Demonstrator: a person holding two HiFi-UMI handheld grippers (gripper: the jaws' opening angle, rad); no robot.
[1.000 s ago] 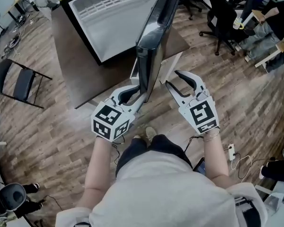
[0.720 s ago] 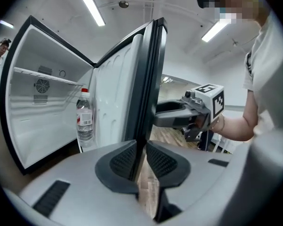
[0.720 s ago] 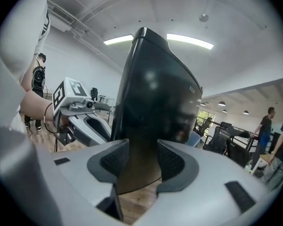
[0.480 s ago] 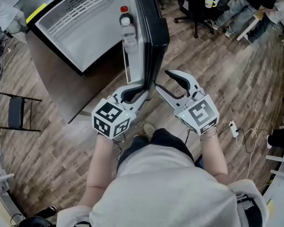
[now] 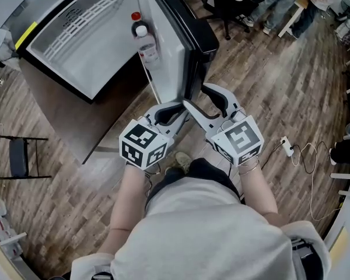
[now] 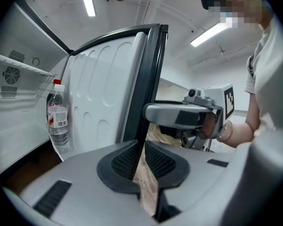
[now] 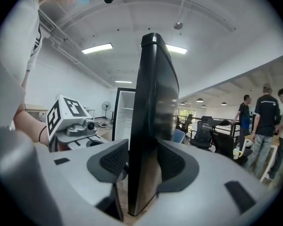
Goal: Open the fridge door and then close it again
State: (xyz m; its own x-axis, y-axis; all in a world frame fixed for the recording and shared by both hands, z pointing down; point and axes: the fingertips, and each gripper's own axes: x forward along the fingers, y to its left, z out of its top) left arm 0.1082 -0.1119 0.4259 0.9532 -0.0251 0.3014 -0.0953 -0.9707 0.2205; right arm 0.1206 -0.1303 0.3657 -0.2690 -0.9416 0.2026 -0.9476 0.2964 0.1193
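Black-edged fridge door (image 5: 189,31) stands open.
Right tool (image 5: 196,96), jaws just opening, loosely straddles its edge; left tool (image 5: 179,108), jaws just closing, nearly together, holds nothing.

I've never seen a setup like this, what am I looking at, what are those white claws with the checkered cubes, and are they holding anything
No robot: a person holds a two-jaw tool in each hand; the patterned cubes belong to them. One picture is from a camera on the person's head, looking down; the others from cameras on the tools. The fridge is open, a water bottle in its door. The right tool has the door's edge between its jaws, which have just been opening; whether they press is unclear. The left tool has just been closing to a slit, nothing visibly between.
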